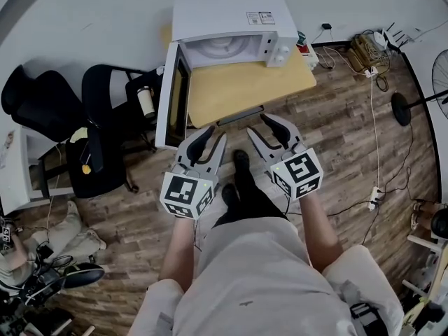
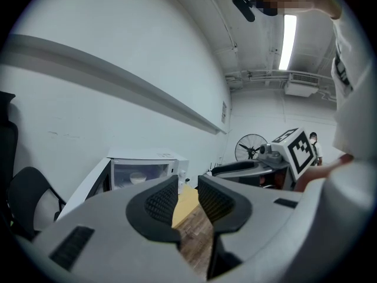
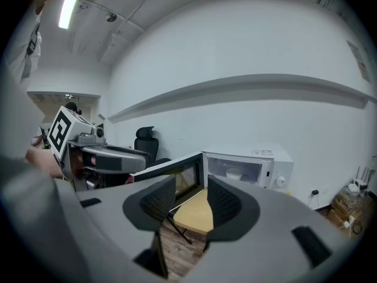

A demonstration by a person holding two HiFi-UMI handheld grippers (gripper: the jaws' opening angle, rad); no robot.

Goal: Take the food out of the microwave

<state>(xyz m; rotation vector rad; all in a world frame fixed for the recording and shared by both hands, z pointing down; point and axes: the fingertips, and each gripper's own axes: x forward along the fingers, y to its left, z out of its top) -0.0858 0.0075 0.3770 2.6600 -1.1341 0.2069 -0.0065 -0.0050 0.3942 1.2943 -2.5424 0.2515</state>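
A white microwave [image 1: 231, 12] stands on a small wooden table [image 1: 245, 89], and its door [image 1: 171, 96] is swung wide open to the left. Inside sits a white bowl [image 3: 234, 174], which also shows in the left gripper view [image 2: 138, 177]. Both grippers are held side by side in front of the table, short of the microwave and pointing toward it. My left gripper [image 1: 210, 137] is open, with nothing between its ribbed black pads [image 2: 162, 202]. My right gripper [image 1: 269, 128] is open as well, and only table and floor show through the gap between its jaws [image 3: 191, 196].
Black office chairs [image 1: 105, 117] stand left of the open door, with a cup [image 1: 146, 102] beside them. Cables and a power strip [image 1: 364, 51] lie at the right wall, near a fan stand [image 1: 406, 107]. The person's feet [image 1: 241, 166] are on the wooden floor before the table.
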